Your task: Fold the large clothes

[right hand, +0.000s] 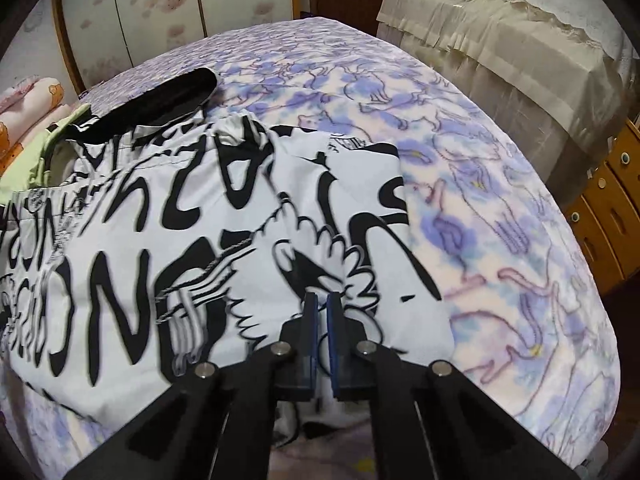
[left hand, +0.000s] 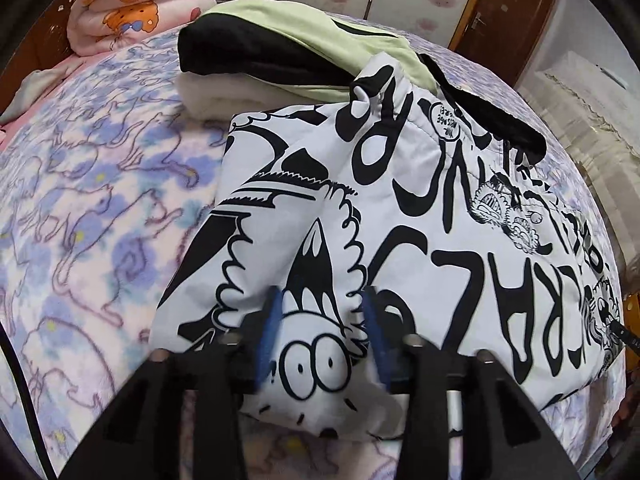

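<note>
A large white garment with black cartoon graffiti print [left hand: 400, 216] lies spread on the bed, its sleeves folded in over the body; it also shows in the right wrist view [right hand: 180, 220]. My left gripper [left hand: 322, 304] is open, its blue pads on either side of the near hem above the cartoon face. My right gripper [right hand: 322, 308] is shut on the near right edge of the garment, with cloth between its pads.
The bed has a purple and pink cat-print blanket [left hand: 88, 208]. A folded pile of light green, black and white clothes [left hand: 280, 52] lies behind the garment. A rolled pink quilt [left hand: 140, 4] is at the headboard. A covered cabinet [right hand: 520, 60] and wooden drawers [right hand: 608, 208] stand right.
</note>
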